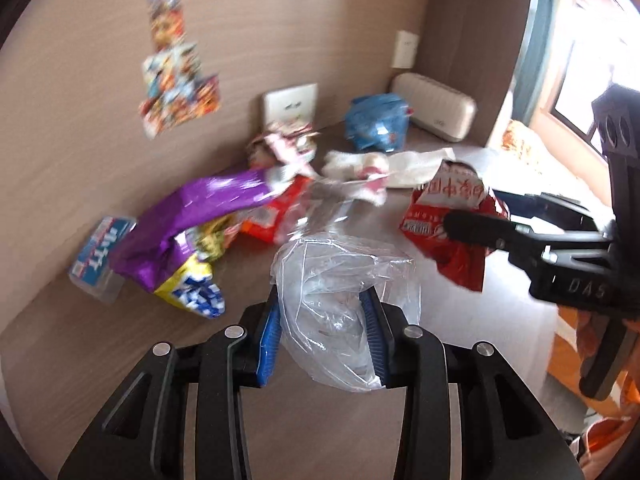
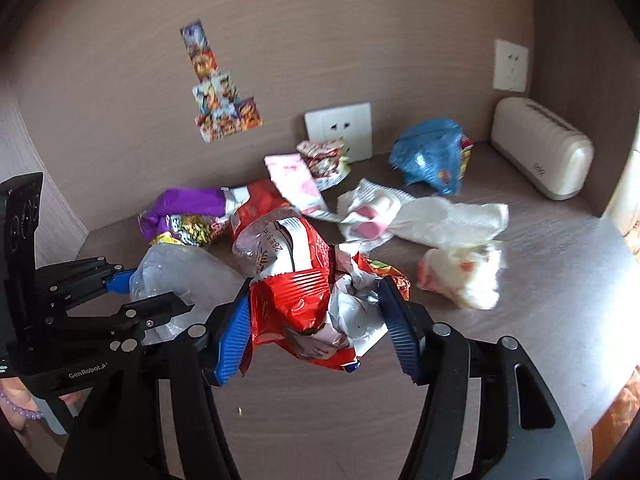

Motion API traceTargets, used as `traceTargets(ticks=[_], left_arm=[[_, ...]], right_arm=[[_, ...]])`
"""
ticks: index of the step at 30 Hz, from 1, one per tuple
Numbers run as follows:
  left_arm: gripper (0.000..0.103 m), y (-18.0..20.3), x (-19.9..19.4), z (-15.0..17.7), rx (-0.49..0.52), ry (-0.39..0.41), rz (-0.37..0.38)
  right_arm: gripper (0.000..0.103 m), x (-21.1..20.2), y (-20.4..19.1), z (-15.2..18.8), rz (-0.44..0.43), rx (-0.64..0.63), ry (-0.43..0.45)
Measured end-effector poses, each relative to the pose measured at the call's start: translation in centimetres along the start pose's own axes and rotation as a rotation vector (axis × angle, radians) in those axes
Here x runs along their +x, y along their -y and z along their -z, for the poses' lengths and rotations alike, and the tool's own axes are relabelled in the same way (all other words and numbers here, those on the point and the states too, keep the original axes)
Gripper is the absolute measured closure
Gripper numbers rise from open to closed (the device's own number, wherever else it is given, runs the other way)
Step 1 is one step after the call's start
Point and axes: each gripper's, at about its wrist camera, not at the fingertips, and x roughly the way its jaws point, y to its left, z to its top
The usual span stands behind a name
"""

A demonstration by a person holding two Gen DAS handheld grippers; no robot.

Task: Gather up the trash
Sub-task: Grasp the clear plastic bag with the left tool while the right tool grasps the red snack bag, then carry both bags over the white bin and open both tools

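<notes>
Pick-up step under way: left gripper [image 1: 326, 334] fingers clenched on clear plastic bag [image 1: 340, 280], right gripper [image 2: 316, 330] fingers clamped on red snack wrapper [image 2: 296, 288], both near purple wrapper [image 2: 188, 204] on tabletop [image 2: 560, 300]; next, lift clear and carry to bin, unseen.

My right gripper [image 2: 316, 320] has its blue pads pressed on a crumpled red snack wrapper [image 2: 298, 304]. At nine o'clock my left gripper [image 2: 154, 292] pinches a clear plastic bag [image 2: 180, 270]. On the brown tabletop [image 2: 560, 300], white tissue [image 2: 448, 220] lies at two o'clock, a blue bag [image 2: 430, 156] beyond it.
</notes>
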Motion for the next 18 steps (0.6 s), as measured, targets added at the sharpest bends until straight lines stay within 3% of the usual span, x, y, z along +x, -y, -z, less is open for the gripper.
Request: traceTargets(ticks=[9, 18], left_arm=[[0.066, 10.5, -0.7, -0.7, 0.152, 0.016, 0.137], [0.066, 23.8, 1.1, 1.0, 0.371, -0.036, 0.352]], right_arm=[[0.041, -9.0, 5.4, 2.8, 0.139, 0.078, 0.079], [0.041, -16.8, 13.0, 11.1, 0.310, 0.280, 0.067]])
